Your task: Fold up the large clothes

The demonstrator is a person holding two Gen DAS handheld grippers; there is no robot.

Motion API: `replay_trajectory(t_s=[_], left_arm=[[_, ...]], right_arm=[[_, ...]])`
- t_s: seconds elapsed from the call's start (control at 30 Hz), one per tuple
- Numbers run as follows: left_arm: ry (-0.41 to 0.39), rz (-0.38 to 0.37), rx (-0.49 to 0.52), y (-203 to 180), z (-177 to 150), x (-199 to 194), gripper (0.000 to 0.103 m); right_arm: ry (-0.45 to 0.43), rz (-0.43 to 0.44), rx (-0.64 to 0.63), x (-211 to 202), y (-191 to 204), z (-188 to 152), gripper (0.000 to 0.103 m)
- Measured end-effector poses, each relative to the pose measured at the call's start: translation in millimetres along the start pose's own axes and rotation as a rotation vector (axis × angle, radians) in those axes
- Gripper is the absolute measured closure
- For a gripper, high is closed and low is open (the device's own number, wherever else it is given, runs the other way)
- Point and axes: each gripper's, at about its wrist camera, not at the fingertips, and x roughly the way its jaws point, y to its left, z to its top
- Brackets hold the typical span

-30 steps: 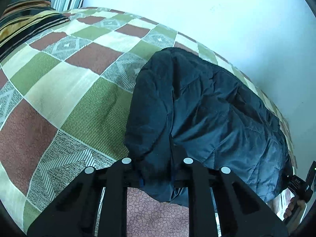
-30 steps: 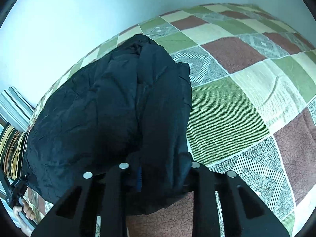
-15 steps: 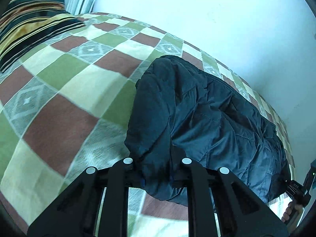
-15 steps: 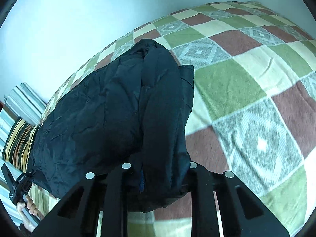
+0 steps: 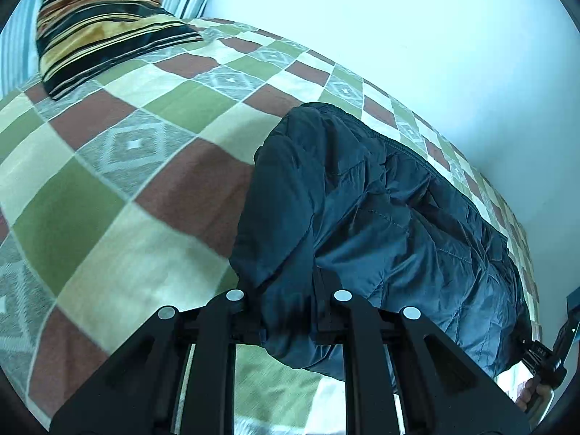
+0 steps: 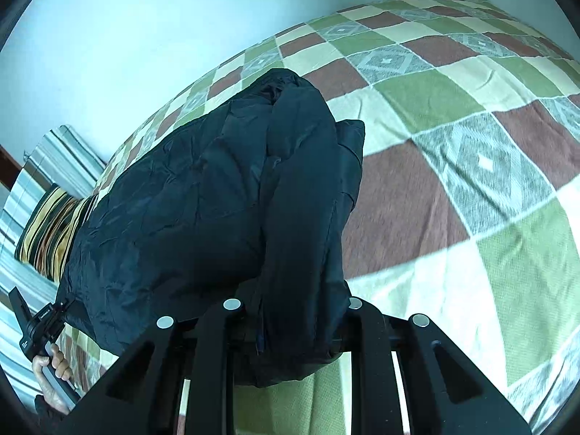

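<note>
The left gripper (image 5: 288, 311) is pinching one end of the dark padded jacket (image 5: 380, 224), its jaws nearly together with a thick wad of cloth between them. The right gripper (image 6: 290, 326) is clamping the other end the same way. The jacket is hanging between them, sagging over the checked bedspread (image 5: 108, 188), with its far part apparently touching the bedspread near the wall; whether the near part is clear of it I cannot tell.

Judging by the doubled layers, the jacket is already partly folded lengthwise; laying it down and making a final cross fold are probably still ahead.

Counted: one jacket, two grippers, one bedspread, one striped pillow (image 5: 101, 25) far from the jacket at the bedspread's head end.
</note>
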Motion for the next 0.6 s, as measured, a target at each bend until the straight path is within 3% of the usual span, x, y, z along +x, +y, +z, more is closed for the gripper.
replay_trajectory(t_s=[0.3, 0.6], left_arm=[[0.003, 0.004, -0.022, 31, -22, -26, 0.088], [0.008, 0.018, -0.02, 41, -31, -26, 0.087]], right_arm=[[0.02, 0.014, -0.028, -14, 10, -27, 0.082], [0.026, 0.005, -0.033, -14, 11, -38, 0.081]])
